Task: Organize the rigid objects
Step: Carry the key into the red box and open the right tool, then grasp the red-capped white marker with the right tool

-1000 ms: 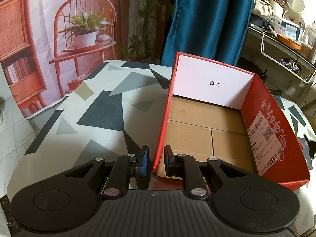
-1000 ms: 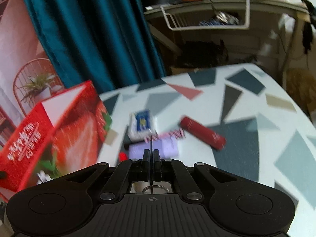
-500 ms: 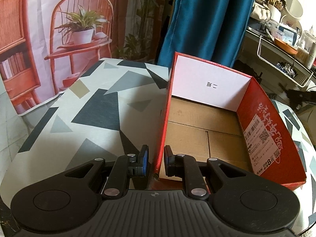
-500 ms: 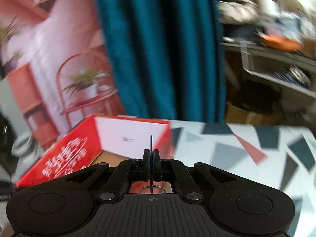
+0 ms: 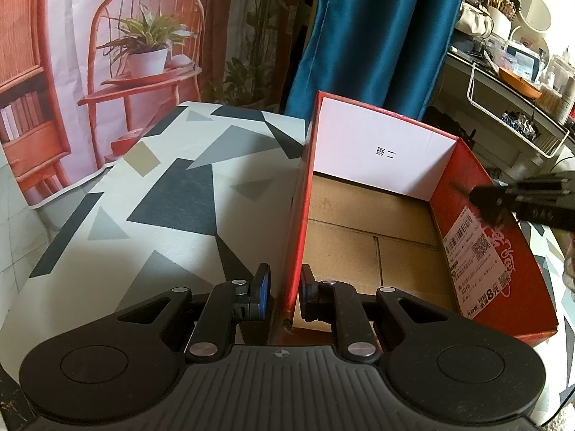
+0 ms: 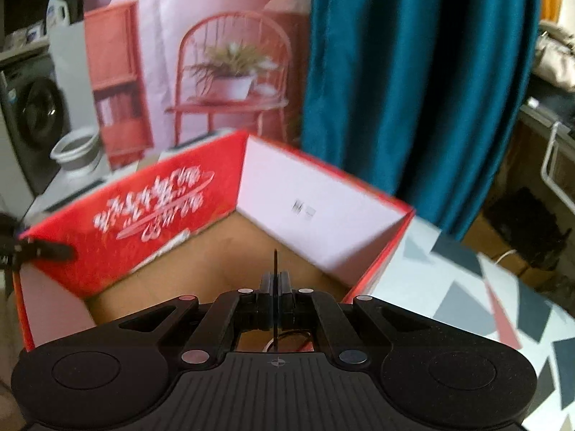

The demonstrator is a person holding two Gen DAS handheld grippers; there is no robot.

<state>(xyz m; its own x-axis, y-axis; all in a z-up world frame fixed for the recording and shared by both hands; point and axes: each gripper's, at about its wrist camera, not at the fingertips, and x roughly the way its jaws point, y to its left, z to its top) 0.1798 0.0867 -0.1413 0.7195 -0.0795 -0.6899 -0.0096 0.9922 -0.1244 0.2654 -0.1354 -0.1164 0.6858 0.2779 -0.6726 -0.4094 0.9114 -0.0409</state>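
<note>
I keep left gripper (image 5: 284, 289) clamped on near wall of red box (image 5: 478, 251), lower centre, steadying it on worktop (image 5: 151, 215). Right gripper (image 6: 276, 280) pinches thin flat black piece (image 6: 275, 262) above box's bare floor, likely for drop-in.

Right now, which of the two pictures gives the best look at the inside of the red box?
The left wrist view: it is sharp and shows the red box, its brown cardboard floor bare, white far wall and labelled side wall, with the left gripper clamped on the near wall. The right wrist view shows the box blurred, its floor partly hidden by the right gripper.
</note>
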